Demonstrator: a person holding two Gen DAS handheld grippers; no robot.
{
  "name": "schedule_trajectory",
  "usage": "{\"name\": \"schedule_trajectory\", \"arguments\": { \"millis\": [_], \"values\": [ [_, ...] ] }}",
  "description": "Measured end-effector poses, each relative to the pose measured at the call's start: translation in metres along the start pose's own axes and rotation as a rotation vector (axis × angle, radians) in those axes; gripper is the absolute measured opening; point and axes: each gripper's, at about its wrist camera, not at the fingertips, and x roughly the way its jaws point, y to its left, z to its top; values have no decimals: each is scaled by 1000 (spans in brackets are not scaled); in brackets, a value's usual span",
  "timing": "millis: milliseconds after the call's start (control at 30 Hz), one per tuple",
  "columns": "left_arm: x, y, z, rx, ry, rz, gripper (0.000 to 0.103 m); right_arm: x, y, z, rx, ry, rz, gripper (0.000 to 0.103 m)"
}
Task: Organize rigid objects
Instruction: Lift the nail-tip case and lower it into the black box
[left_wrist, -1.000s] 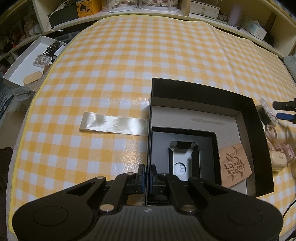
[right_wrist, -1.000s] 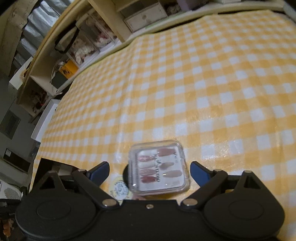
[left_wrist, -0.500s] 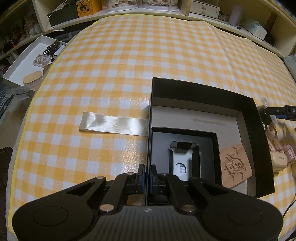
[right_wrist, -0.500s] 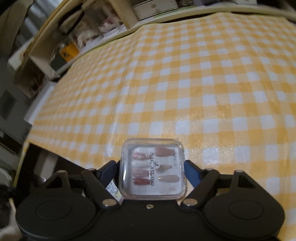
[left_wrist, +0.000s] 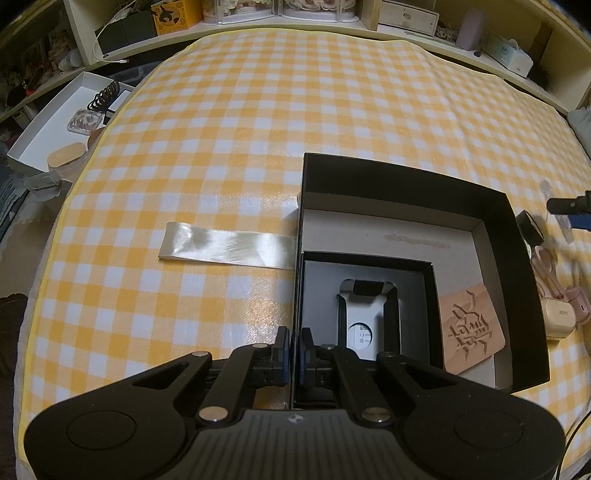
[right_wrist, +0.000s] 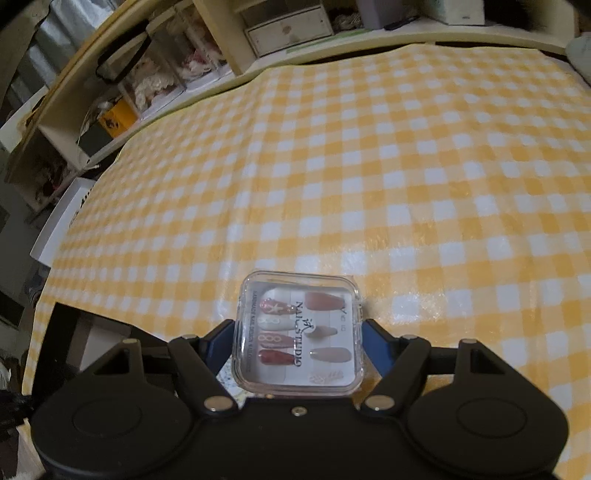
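In the right wrist view my right gripper (right_wrist: 297, 332) is shut on a clear plastic nail-tip case (right_wrist: 298, 338) and holds it lifted above the checked tablecloth. In the left wrist view my left gripper (left_wrist: 293, 345) is shut on the left wall of the big black box (left_wrist: 498, 229). Inside the box lie a smaller black box with a grey insert (left_wrist: 365, 314) and a wooden carved coaster (left_wrist: 471, 330). The right gripper's tips (left_wrist: 570, 208) show at the far right edge, just past the box.
A cream ribbon (left_wrist: 225, 245) lies left of the box. A pink and cream earbud case with pink loops (left_wrist: 557, 314) and a small black round item (left_wrist: 530, 227) sit right of it. A white tray (left_wrist: 62, 129) with small items hangs off the table's left. Shelves ring the table.
My right gripper closed on the nail-tip case and lifted it off the table. The left gripper has stayed on the box wall.
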Motion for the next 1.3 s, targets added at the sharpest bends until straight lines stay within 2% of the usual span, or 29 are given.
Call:
{"name": "schedule_trajectory", "arguments": {
  "millis": [200,433,567,700,833,1033,1300],
  "values": [
    [0,0,0,-1,0,0,5,-25,14,3,45,-70,7,75],
    [0,-1,0,0,0,1,5,-63,58,0,47,-177,120,75],
    [0,-1,0,2,1,1,5,-70,93,-11,0,-171,173,75],
    [-1,0,0,2,1,0,5,-58,128,-23,-44,-114,209,75],
    [-2,0,1,0,0,-3,5,-37,155,-34,-89,-60,181,75],
    [-4,-1,1,-1,0,-6,5,-6,170,-43,-112,-2,99,75],
    [-4,0,1,-1,0,-5,5,9,182,-50,-167,-21,13,75]
  ]
}}
